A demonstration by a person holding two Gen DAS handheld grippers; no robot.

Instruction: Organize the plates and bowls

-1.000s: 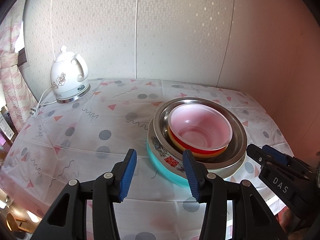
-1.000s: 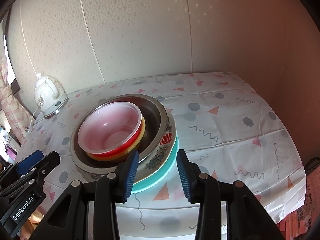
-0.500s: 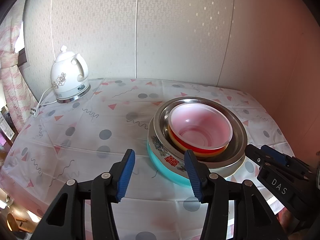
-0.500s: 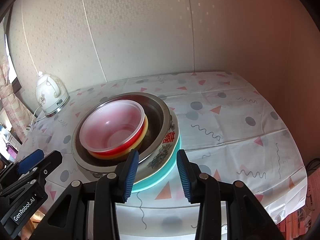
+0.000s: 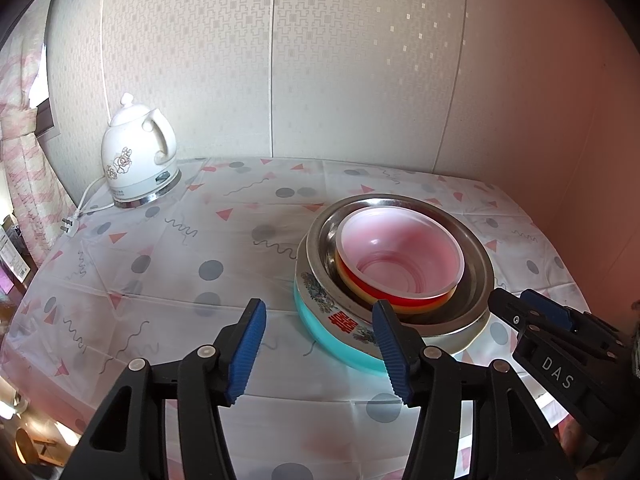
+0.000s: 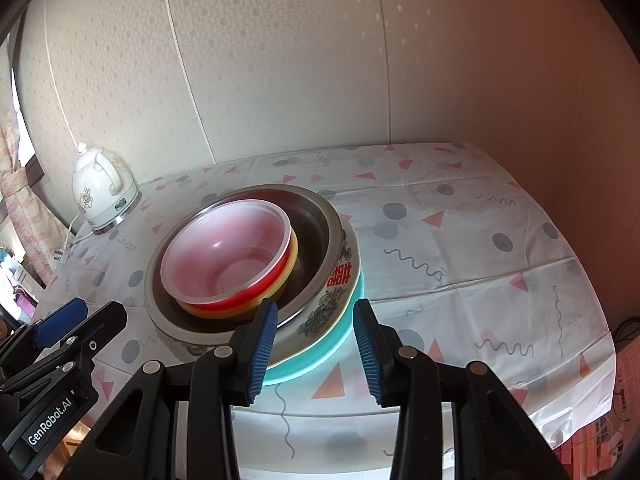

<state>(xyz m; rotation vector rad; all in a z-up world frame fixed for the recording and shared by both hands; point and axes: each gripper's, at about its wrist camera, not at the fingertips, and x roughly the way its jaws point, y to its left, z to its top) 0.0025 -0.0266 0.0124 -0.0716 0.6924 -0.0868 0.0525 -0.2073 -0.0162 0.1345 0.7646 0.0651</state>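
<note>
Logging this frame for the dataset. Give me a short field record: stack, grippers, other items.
stack: translucent bowl on top, nested in red and yellow bowls, in a steel basin, on a floral plate, on a teal plate
left gripper: jaws just opening, nothing between them
right gripper: open, holding nothing
other: white kettle, unplugged, on patterned tablecloth

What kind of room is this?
Probably a home dining or kitchen corner: a table under a patterned tablecloth, a white electric kettle by the wallpapered wall, a curtain at left, and nested bowls.
</note>
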